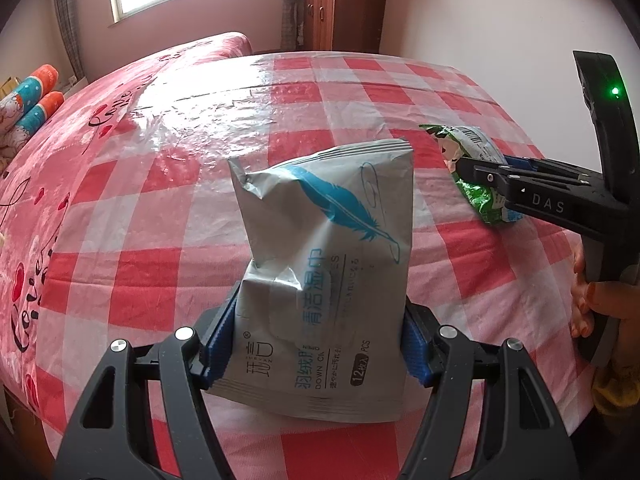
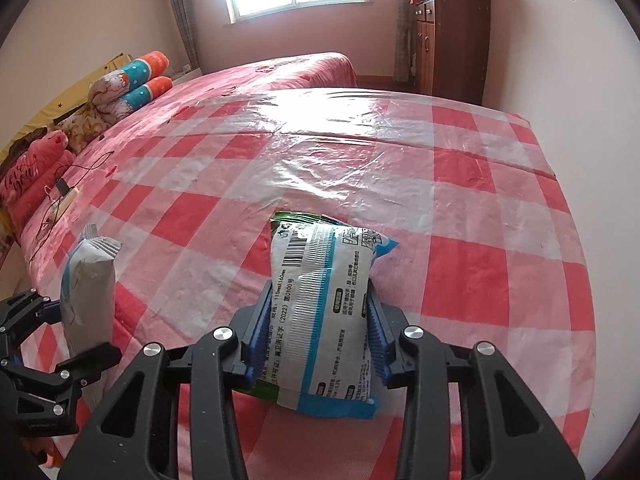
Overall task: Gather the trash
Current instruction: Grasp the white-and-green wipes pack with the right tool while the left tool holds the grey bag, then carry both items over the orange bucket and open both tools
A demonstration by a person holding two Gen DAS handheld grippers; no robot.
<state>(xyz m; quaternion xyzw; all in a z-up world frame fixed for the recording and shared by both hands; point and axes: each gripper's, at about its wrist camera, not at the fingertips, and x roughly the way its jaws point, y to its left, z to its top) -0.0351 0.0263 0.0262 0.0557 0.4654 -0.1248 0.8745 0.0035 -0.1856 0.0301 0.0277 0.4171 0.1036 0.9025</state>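
My left gripper (image 1: 316,344) is shut on a grey wet-wipes packet with a blue feather print (image 1: 328,264), held upright above the red-checked table (image 1: 160,208). My right gripper (image 2: 316,340) is shut on a green and white wipes packet (image 2: 324,304), held a little above the table. In the left wrist view the right gripper (image 1: 464,168) shows at the right with the green packet (image 1: 476,168) in it. In the right wrist view the left gripper (image 2: 56,340) shows at the lower left with the grey packet (image 2: 88,292).
The table (image 2: 400,168) has a shiny plastic cover and meets a pink wall on the right. A red bed (image 2: 280,76) with rolled pillows (image 2: 136,80) lies to the left. A wooden cabinet (image 2: 448,40) stands at the back by the window.
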